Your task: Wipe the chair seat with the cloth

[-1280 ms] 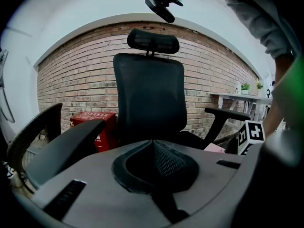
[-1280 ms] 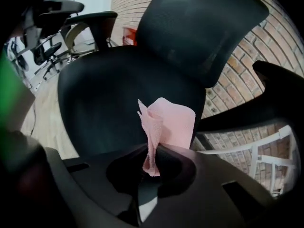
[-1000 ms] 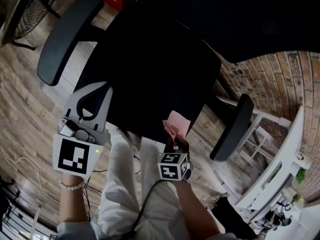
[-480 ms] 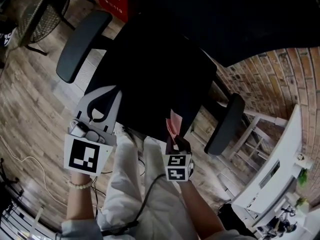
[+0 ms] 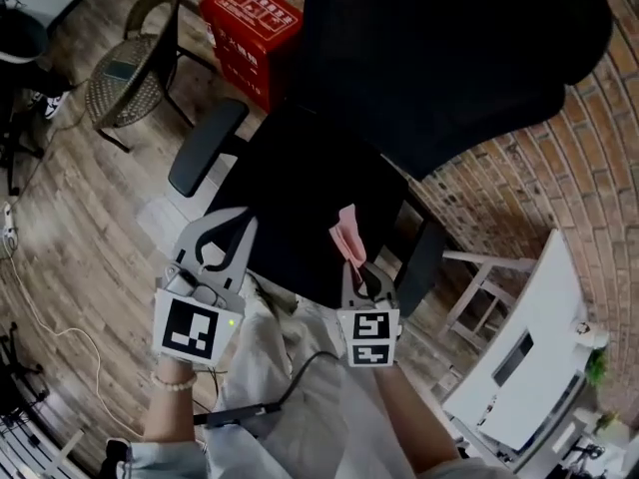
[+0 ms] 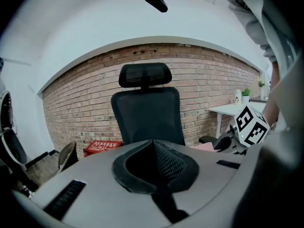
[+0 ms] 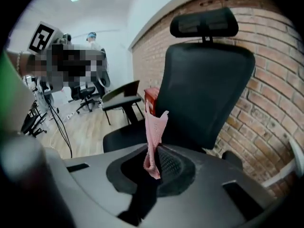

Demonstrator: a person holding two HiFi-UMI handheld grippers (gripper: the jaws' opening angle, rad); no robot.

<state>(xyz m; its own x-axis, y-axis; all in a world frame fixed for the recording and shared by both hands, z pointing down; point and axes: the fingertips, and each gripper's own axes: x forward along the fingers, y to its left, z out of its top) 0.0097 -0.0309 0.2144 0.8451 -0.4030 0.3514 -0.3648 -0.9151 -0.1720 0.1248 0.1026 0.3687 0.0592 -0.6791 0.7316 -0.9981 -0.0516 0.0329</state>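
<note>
As the right hand-held gripper [image 5: 351, 263] clamps the pink cloth [image 5: 346, 235], the chair seat [image 5: 300, 193] lies just ahead and below. The left hand-held gripper [image 5: 224, 224] is clenched, empty.

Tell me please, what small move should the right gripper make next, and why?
Probably lower the right gripper forward onto the chair seat: its fingers are shut on the pink cloth, which stands up in the air near the seat's front edge and seems not to touch it yet.
</note>
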